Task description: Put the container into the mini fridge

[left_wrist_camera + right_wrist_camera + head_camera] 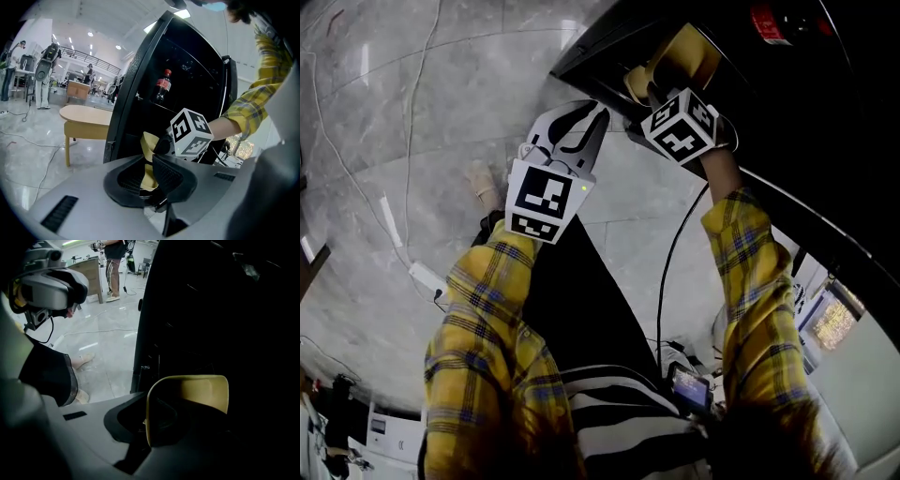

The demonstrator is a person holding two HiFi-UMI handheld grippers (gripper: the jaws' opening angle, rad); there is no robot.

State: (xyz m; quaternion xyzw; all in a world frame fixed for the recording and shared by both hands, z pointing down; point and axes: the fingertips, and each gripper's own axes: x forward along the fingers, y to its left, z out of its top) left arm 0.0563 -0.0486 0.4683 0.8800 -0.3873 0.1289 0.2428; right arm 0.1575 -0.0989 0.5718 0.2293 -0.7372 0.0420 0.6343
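Note:
The yellow container (pixel 684 56) is held by my right gripper (pixel 661 80), which is shut on it at the dark opening of the black mini fridge (pixel 825 122). In the right gripper view the container (pixel 201 392) sits between the jaws, its rim facing the fridge's dark inside (pixel 215 310). My left gripper (pixel 581 127) hangs lower left of it, open and holding nothing. From the left gripper view, the container (pixel 149 143) and the right gripper's marker cube (pixel 190 133) show just beyond the parted black pads (pixel 173 176).
A cola bottle (pixel 163 84) stands on a shelf inside the fridge (pixel 140 84). A light wooden table (pixel 89 115) stands left of the fridge. Cables (pixel 394 225) and a power strip (pixel 427 277) lie on the marble floor. People stand far back (pixel 44 70).

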